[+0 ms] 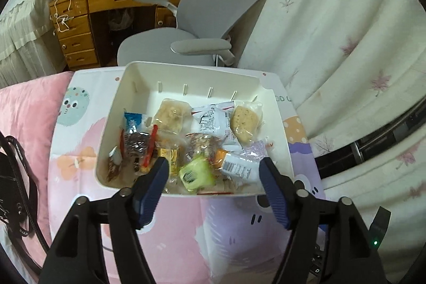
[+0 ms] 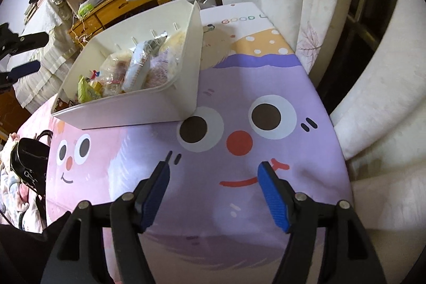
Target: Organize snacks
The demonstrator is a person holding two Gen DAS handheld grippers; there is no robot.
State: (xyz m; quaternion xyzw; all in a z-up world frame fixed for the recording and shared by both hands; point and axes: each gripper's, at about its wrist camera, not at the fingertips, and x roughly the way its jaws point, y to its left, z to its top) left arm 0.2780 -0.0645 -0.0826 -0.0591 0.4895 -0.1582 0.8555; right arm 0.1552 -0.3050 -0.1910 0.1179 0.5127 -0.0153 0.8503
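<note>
On the cartoon-printed pink and purple cloth (image 2: pixel 239 86), your white plastic rectangular bin (image 1: pixel 111 108) sits loaded with wrapped snacks, its near rim just past the tips of your left gripper (image 1: pixel 214 164). That gripper's blue-padded jaws stand wide apart with nothing between the pads; they hang above the near end of the bin without touching any packet.

Below the jaws you can see a lime-green wrapped snack (image 1: pixel 197 173) and a white packet with a barcode label (image 1: pixel 239 168), side by side. Further in lie two pale square cakes in clear wrappers (image 1: pixel 171 113), a white printed sachet (image 1: pixel 213 118) between them, and a small blue packet (image 1: pixel 133 121) by the left wall. The dark, red-edged wrappers at the near left corner overlap so much that you cannot tell how many there are, and your left pad covers part of a yellow one.

Your right gripper (image 2: pixel 213 177) is also open and empty, hovering over the purple cartoon face on the cloth, well clear of the bin. From that side the bin's wall hides most of its contents; only the tops of a few packets show, blurred. Your left gripper is cut off at the far left edge of that view.

A black strapped bag (image 2: pixel 29 161) lies at the cloth's left edge, partly out of frame.
</note>
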